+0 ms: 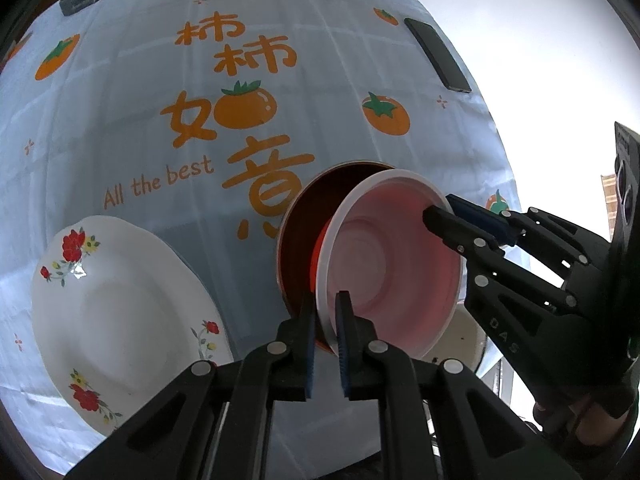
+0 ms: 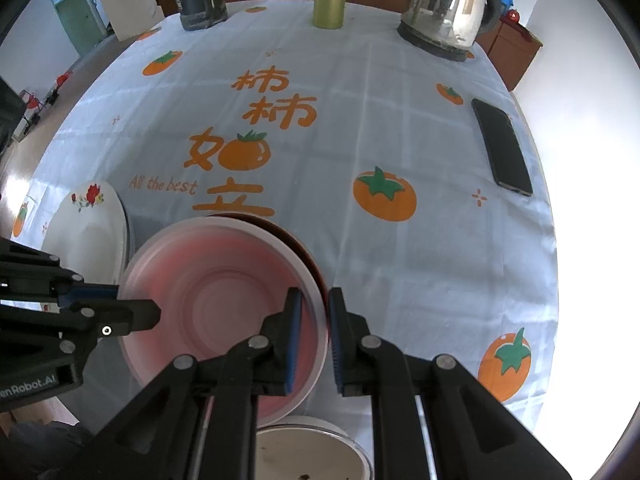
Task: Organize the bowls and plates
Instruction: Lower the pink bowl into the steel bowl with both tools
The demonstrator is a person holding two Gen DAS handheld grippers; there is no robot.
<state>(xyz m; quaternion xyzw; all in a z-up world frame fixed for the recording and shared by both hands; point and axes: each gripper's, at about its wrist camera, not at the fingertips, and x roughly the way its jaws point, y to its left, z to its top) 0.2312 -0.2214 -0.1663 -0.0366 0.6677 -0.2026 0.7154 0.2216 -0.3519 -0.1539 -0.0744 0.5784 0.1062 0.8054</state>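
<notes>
Together, the left gripper [image 1: 325, 312] and right gripper [image 2: 315, 320] clamp opposite rims of the white bowl [image 1: 394, 264], nested in the red bowl [image 1: 298, 236], floral plate [image 1: 120, 312] just left.

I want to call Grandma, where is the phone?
The phone lies flat on the tablecloth near the table's right edge in the right wrist view, below the kettle.

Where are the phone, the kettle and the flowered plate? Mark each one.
phone [image 2: 502, 148], right wrist view, middle of its dark screen.
kettle [image 2: 444, 8], right wrist view, shiny steel body.
flowered plate [image 1: 120, 304], left wrist view, plain white centre.
</notes>
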